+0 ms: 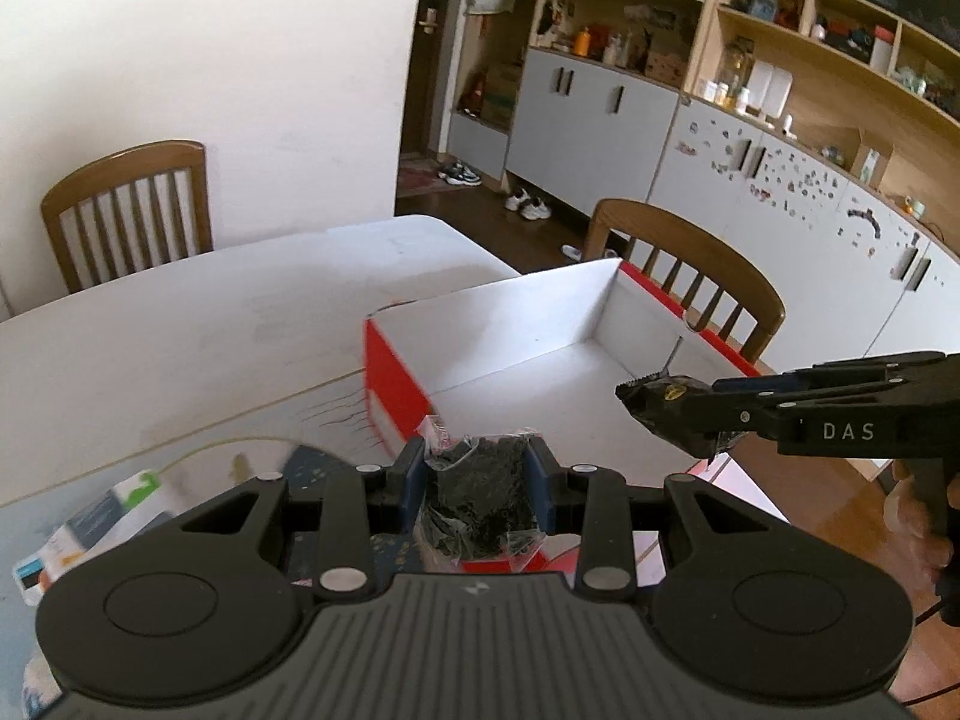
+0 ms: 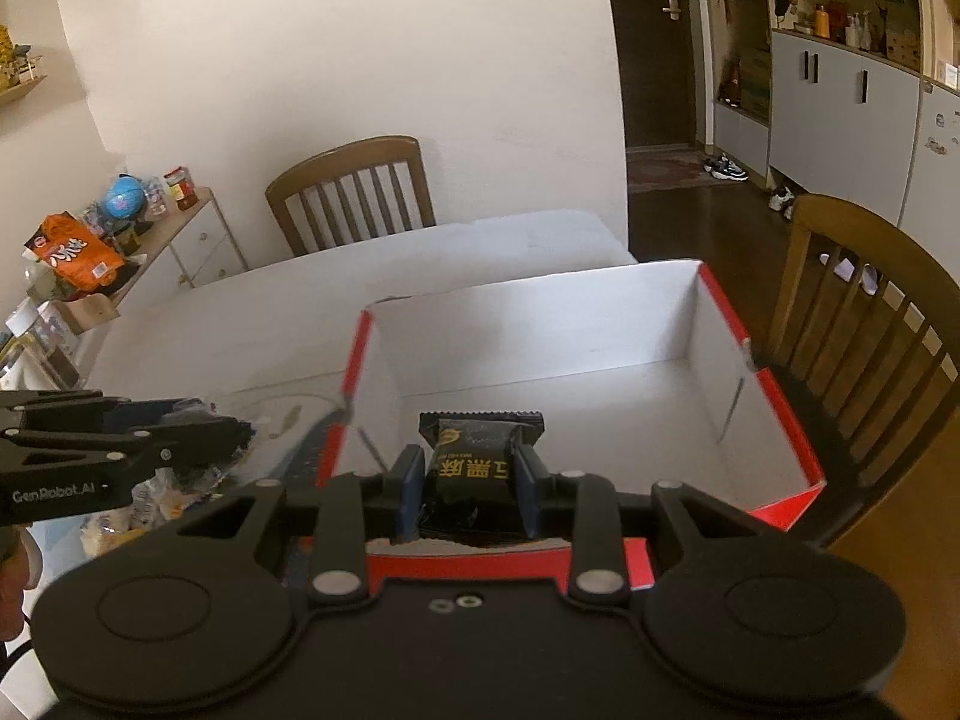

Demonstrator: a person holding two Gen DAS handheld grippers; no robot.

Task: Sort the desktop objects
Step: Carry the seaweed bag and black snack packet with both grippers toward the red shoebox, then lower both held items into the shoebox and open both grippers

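My left gripper [image 1: 478, 468] is shut on a clear packet of dark contents [image 1: 480, 498], held above the near rim of a red cardboard box [image 1: 393, 387] with a white inside. My right gripper [image 2: 465, 474] is shut on a black snack packet with yellow print [image 2: 477, 459], held over the box's [image 2: 786, 414] near edge. In the left wrist view the right gripper [image 1: 666, 405] comes in from the right over the box with its black packet [image 1: 672, 396]. In the right wrist view the left gripper [image 2: 240, 429] is to the left, beside the box.
The box sits on a white table [image 1: 180, 330]. Small cartons [image 1: 90, 528] lie on the table at the left. Wooden chairs stand behind the table [image 1: 129, 210] and to the right of the box [image 2: 870, 324]. A side cabinet with snacks [image 2: 90, 252] is at the far left.
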